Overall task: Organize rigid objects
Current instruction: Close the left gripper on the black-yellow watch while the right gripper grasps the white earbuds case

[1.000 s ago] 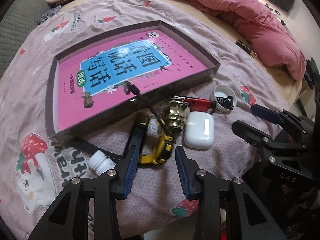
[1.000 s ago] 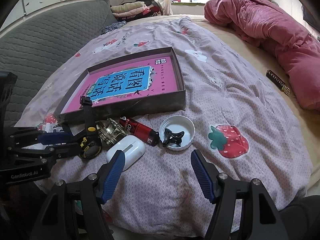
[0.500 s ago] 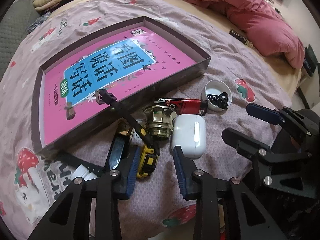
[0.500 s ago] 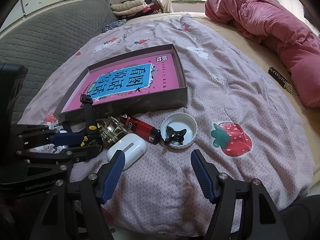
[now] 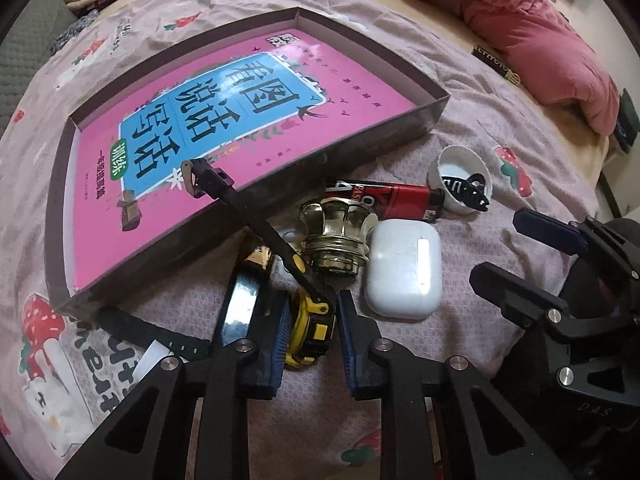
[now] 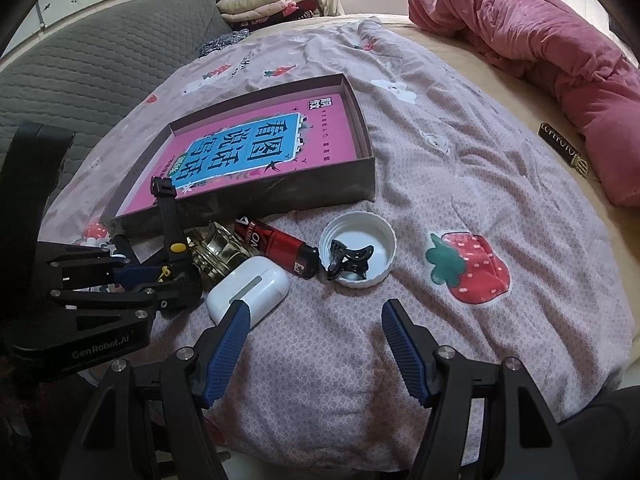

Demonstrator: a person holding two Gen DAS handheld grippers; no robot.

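Observation:
A shallow brown box (image 5: 424,116) lined with a pink book cover lies on the bed; it also shows in the right wrist view (image 6: 360,184). In front of it lie a yellow tape measure (image 5: 314,330) with a black strap, a brass knob (image 5: 338,236), a white earbud case (image 5: 404,268), a red lighter (image 5: 396,196) and a white cap (image 5: 460,168) holding a black clip. My left gripper (image 5: 310,334) has its jaws around the tape measure, close to its sides. My right gripper (image 6: 316,344) is open and empty, just before the earbud case (image 6: 248,288).
A black watch (image 5: 240,304) and a white bottle lie left of the tape measure. A pink duvet (image 6: 540,40) is piled at the far right, with a small black bar (image 6: 564,148) beside it. Folded clothes (image 6: 260,4) and a grey padded headboard (image 6: 80,80) lie beyond the box.
My left gripper has moved forward and down, and its jaws have narrowed around the tape measure. My right gripper has stayed open and hardly moved.

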